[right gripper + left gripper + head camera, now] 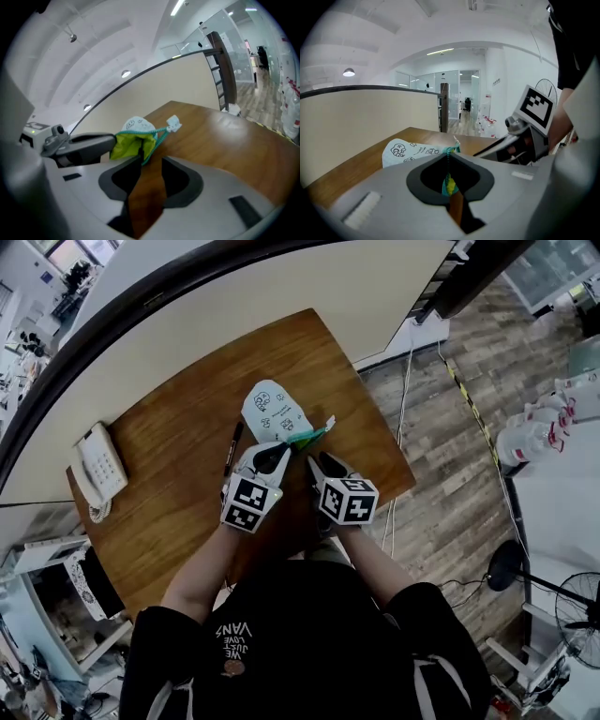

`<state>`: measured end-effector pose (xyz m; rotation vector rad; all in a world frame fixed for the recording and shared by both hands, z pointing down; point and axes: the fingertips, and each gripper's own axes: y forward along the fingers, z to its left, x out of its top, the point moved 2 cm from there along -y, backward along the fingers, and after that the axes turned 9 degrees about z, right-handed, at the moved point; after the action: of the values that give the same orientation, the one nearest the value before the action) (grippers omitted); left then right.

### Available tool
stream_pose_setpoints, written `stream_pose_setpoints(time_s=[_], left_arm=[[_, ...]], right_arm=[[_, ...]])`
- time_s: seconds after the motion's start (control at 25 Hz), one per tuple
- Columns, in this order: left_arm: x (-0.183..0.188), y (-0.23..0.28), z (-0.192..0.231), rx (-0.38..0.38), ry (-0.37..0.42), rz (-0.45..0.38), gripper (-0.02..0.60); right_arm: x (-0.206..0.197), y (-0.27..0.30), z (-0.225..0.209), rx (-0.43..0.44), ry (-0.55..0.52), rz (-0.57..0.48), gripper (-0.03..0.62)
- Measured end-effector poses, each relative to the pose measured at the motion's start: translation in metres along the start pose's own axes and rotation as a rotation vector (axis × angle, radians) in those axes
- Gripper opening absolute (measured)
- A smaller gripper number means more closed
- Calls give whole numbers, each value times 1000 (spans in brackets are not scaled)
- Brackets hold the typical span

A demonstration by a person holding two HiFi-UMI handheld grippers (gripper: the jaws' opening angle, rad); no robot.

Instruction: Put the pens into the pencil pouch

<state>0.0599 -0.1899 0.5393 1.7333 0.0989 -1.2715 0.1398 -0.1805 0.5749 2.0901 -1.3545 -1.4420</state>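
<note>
A white pencil pouch (pixel 272 409) with doodle prints lies on the wooden table (pixel 169 474), its teal zipper mouth (pixel 306 437) facing me. My left gripper (pixel 279 454) is shut on the near edge of that mouth; in the left gripper view the teal zipper and yellow-green lining (pixel 449 183) sit pinched between the jaws (pixel 449 161). My right gripper (pixel 314 461) stands open just right of it, and bare wood shows between its jaws (pixel 150 161), with the pouch's green lining (pixel 129 145) at its left fingertip. A black pen (pixel 232 446) lies left of the pouch.
A white desk phone (pixel 101 468) sits at the table's left edge. A beige partition (pixel 281 287) runs behind the table. The table's right edge (pixel 398 465) drops to a wood floor with cables. The zipper's white pull tag (pixel 173 123) hangs over the tabletop.
</note>
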Motion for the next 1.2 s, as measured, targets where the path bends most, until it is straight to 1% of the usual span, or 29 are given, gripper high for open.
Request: stream_pose_setpoints(time_s=[0.16,0.4,0.52,0.72,0.96,1.2], left_arm=[[-1,-7,10,7,-19,-9,26],[8,-25,34,26,-65,-60,25],[4,-34,50,33,-94,-72,26],[-2,-53,76,72,-129,-90,26],[-13,-80,106,136,-176,-106,26],[-32,-107,128,192,-216,-104,26]], right_arm=[[-35,-2,12,-31,-38,69,104],[-63,7,53,-48,-165,129,109],[-68,18,76,-33,-196,136,112],[-72,33,105,-10,-225,139,112],[-70,50,127,-6,-264,146,114],[-63,71,143,-10,-297,159,123]])
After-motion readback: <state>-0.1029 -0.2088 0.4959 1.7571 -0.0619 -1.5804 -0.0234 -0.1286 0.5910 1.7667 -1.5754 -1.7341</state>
